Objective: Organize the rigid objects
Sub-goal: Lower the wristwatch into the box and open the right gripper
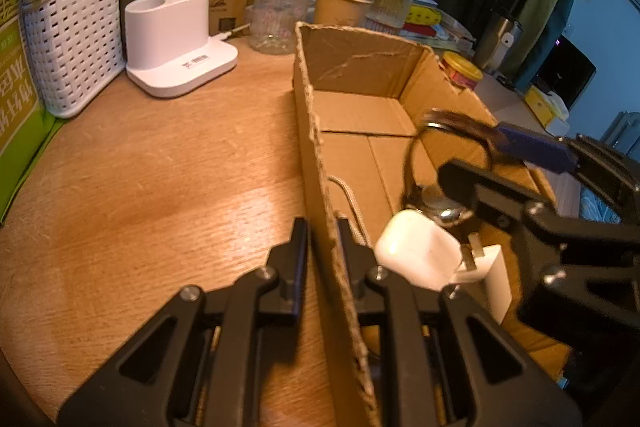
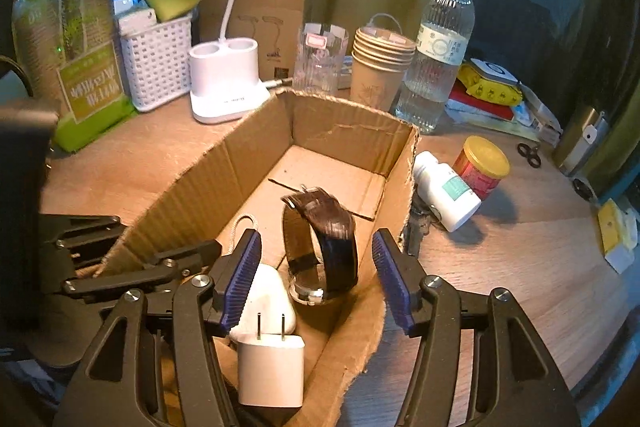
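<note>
A corrugated cardboard box [image 2: 256, 147], matt brown with torn, ragged edges, is seen on a wood-grain desk [image 1: 160, 179] whose surface is smooth and faintly glossy under the lamp light. Inside the box, a watch [image 2: 324, 251] is shown with a dark, glossy, leather-like strap and a polished metal case. Beside the watch, a smooth white plastic charger [image 2: 270, 371] with two metal prongs is seen, and a white glossy plastic case [image 1: 416, 253]. Behind the box, a clear plastic bottle [image 2: 436, 51] and stacked brown paper cups [image 2: 380, 67] are visible.
</note>
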A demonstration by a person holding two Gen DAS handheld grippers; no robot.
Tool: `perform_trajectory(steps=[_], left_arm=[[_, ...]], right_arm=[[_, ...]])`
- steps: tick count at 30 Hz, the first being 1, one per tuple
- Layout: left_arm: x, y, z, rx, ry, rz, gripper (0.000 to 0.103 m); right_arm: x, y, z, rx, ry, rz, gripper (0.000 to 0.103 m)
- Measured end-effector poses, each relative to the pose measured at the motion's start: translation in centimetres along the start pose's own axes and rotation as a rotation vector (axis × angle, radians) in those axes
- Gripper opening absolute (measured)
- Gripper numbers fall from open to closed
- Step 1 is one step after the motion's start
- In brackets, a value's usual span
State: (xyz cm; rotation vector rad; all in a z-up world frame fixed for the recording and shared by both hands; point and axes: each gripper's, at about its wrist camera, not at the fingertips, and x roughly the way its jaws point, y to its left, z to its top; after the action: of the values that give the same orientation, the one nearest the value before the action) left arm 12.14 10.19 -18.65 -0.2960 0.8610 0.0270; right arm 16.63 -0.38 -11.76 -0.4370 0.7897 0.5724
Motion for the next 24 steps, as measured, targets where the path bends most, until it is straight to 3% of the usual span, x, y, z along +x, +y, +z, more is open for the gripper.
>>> perform_trajectory(steps=[13,24], left_arm=[[-0.1,0.1,0.1,0.000,-0.001,-0.001,0.015],[-0.3,0.5,0.1,-0.012,-0.004,0.000,0.015]], right_arm=[[-3.8,-3.5,0.6,0.115,-0.124,0.018,0.061],[-3.7,-7.2,-0.2,0.207,-0.138,-0.019,0.061]])
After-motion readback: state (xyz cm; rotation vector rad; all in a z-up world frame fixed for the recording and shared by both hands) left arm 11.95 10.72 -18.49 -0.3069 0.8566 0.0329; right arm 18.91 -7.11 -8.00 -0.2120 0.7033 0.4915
